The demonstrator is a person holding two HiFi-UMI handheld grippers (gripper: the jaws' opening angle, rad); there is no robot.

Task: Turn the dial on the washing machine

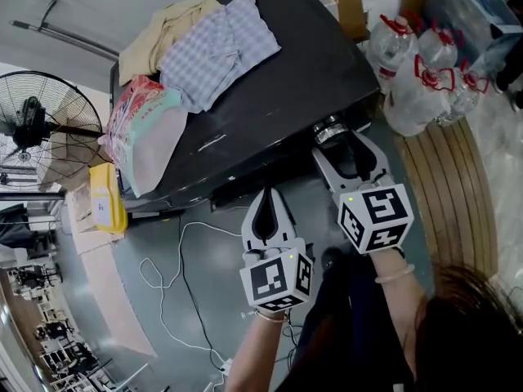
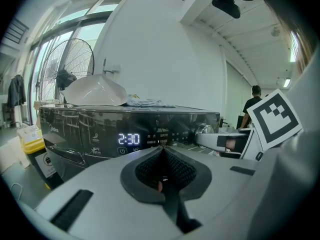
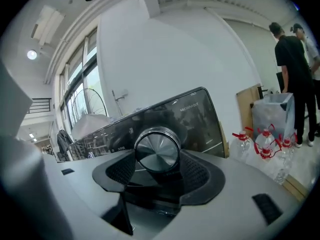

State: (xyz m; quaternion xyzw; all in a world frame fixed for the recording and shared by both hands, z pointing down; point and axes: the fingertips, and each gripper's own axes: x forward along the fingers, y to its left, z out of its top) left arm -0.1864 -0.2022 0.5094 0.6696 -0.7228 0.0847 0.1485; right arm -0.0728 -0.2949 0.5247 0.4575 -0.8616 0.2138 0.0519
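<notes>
The dark washing machine (image 1: pixel 278 96) fills the middle of the head view, its display (image 2: pixel 129 139) reading 2:30. Its round silver dial (image 1: pixel 329 129) sits at the right end of the front panel. My right gripper (image 1: pixel 343 137) is shut on the dial (image 3: pixel 157 150), which sits between the two dark pads (image 3: pixel 196 171) and touches both. My left gripper (image 1: pixel 268 193) hangs in front of the panel, left of the dial and clear of the machine. It is shut (image 2: pixel 162 151) with nothing between its jaws. From the left gripper view the dial (image 2: pixel 204 129) shows at the right, with the right gripper on it.
Folded clothes (image 1: pixel 216 47) and a plastic bag (image 1: pixel 143 129) lie on the machine's top. A yellow container (image 1: pixel 106 198) and a standing fan (image 1: pixel 37 129) are at the left. Water bottles (image 1: pixel 417 72) stand at the right, a white cable (image 1: pixel 176 276) trails on the floor, and people (image 3: pixel 290 59) stand far right.
</notes>
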